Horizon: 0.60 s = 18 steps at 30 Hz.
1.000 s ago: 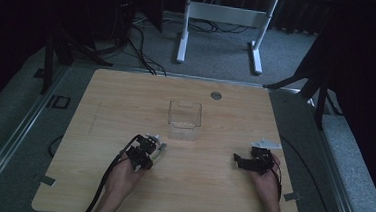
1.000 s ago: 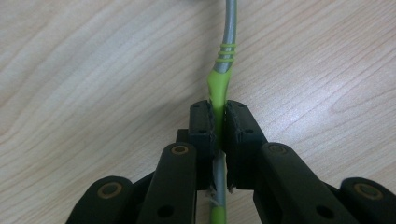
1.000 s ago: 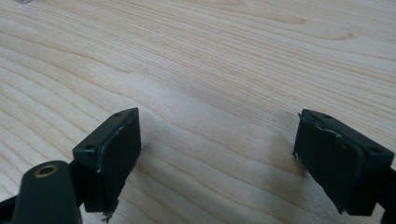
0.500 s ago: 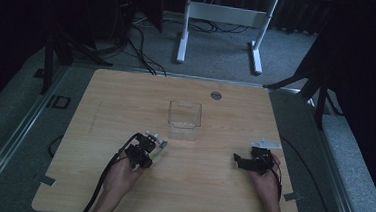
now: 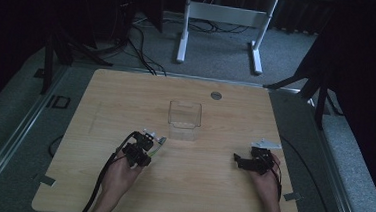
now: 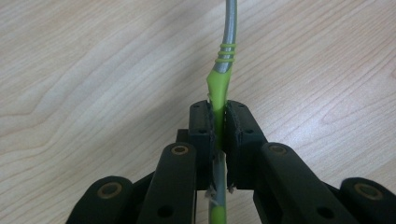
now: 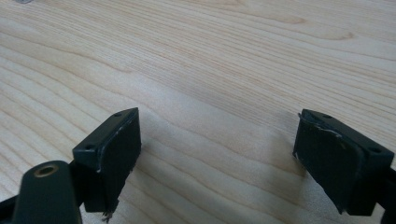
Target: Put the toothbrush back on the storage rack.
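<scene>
The left gripper (image 6: 217, 140) has its jaws clamped on a green-and-grey utensil (image 6: 224, 70), held low over the surface (image 5: 210, 188) just beside the clear box (image 5: 184, 120); likely the pickup is done, the placing left; the right gripper (image 7: 219, 158) waits, jaws apart, empty.

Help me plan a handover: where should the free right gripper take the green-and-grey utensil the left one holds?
Probably the grey stem beyond the green ribs: it juts clear past the left gripper, shut on the green handle. The right gripper, jaws wide, could close across it from the side.
</scene>
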Tool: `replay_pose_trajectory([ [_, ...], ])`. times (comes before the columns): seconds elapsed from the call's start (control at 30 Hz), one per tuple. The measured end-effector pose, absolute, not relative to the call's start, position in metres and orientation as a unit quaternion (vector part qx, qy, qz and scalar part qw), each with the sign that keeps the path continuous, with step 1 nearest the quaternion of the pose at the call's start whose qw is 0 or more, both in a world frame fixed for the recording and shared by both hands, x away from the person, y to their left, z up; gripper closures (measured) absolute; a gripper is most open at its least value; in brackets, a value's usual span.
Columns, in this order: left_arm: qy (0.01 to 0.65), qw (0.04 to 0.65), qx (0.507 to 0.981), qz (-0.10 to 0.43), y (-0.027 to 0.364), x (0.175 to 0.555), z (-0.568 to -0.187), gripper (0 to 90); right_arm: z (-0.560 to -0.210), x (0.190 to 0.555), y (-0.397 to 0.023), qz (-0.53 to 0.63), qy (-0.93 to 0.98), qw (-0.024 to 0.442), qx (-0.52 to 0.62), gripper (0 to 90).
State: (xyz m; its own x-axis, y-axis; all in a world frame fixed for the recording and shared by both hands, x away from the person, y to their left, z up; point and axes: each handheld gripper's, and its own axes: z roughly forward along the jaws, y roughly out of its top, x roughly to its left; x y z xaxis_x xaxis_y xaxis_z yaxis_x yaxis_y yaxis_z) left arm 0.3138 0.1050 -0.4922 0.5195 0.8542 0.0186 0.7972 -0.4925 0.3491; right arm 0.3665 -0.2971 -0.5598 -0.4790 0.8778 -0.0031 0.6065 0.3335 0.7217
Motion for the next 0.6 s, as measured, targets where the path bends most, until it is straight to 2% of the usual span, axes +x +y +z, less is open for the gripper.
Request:
replay_pose_trajectory([
  [0.6,0.485,0.182,0.846,0.125,0.109,0.311,-0.48,81.8,-0.56,0.367,-0.297,0.337,0.791,0.202,0.468,14.8],
])
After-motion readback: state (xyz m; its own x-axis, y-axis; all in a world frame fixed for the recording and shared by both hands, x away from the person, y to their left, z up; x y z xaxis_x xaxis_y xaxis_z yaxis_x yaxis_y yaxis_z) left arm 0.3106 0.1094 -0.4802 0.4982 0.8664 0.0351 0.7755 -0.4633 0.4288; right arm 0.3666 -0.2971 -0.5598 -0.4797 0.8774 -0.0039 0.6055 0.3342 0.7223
